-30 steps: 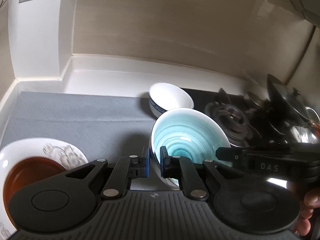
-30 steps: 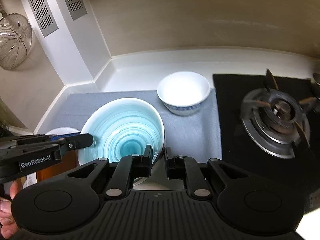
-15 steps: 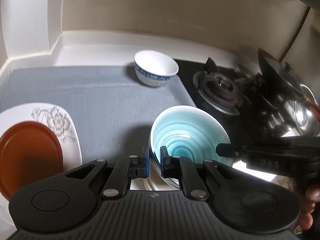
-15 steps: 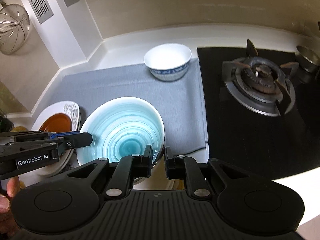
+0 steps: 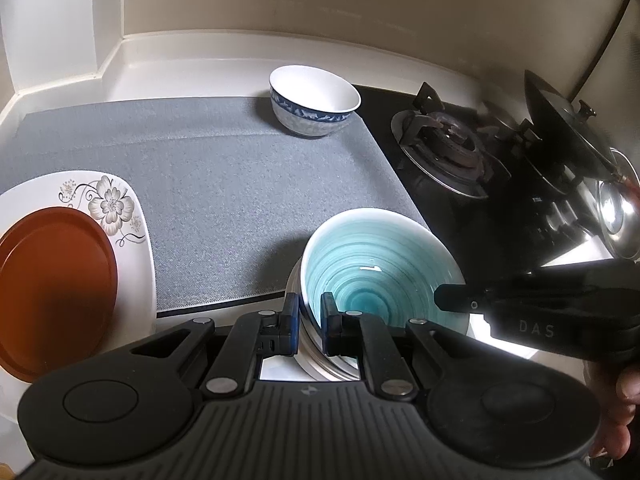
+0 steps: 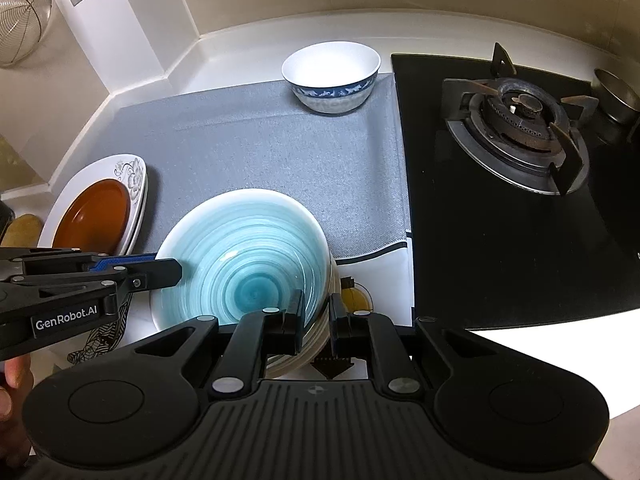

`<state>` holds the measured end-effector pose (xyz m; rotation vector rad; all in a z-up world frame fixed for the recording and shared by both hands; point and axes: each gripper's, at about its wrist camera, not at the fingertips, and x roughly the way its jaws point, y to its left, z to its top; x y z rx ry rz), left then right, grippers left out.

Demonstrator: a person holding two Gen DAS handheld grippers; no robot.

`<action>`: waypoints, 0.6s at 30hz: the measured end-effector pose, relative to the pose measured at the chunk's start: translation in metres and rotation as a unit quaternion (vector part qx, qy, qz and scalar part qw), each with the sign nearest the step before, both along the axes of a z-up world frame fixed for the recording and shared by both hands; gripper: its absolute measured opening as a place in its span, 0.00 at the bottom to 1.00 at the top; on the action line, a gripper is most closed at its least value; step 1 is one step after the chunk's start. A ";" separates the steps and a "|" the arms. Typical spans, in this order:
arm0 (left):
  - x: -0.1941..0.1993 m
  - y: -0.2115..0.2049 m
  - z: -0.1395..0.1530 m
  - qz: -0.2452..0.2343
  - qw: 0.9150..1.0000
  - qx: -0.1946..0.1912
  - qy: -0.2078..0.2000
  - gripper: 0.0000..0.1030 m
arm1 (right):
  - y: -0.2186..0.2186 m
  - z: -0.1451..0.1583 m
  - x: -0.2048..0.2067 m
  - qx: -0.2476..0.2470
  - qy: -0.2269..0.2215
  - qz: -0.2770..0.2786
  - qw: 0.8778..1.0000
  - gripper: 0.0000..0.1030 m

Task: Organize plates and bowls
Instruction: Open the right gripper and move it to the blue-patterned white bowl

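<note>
A teal bowl with ringed glaze hangs over the near edge of the grey mat. My left gripper is shut on its left rim, one finger inside and one outside. My right gripper is shut on the opposite rim in the same way. Each wrist view shows the other gripper from the side: the right gripper and the left gripper. I cannot tell whether the bowl's base touches the counter. A white bowl with a blue band stands at the mat's far edge.
A brown plate lies on a white floral plate at the left. A black gas hob borders the mat on the right, with a pot lid and a steel pot beyond.
Both grippers have sunk and tipped downward with the teal bowl still held. The mat, the white bowl and the plates now show more fully.
</note>
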<state>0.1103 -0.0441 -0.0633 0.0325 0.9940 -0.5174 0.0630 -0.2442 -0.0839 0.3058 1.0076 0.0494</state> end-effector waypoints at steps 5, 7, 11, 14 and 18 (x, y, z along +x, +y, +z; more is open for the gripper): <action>0.002 0.000 0.001 0.003 1.000 -0.003 0.003 0.11 | 0.000 0.000 0.002 0.000 0.007 0.006 1.000 0.15; 0.003 0.002 0.004 0.009 1.000 -0.007 -0.003 0.11 | -0.001 0.002 0.002 0.002 0.006 0.005 1.000 0.15; 0.003 0.005 0.010 0.006 1.000 -0.023 -0.012 0.11 | -0.004 0.009 0.001 0.003 -0.008 0.001 1.000 0.15; 0.003 0.005 0.012 0.007 0.999 -0.027 -0.016 0.11 | -0.006 0.011 0.004 0.007 -0.010 -0.002 1.000 0.15; 0.001 0.012 0.023 0.019 0.998 -0.046 -0.043 0.11 | -0.013 0.020 0.007 0.015 -0.038 -0.014 0.999 0.15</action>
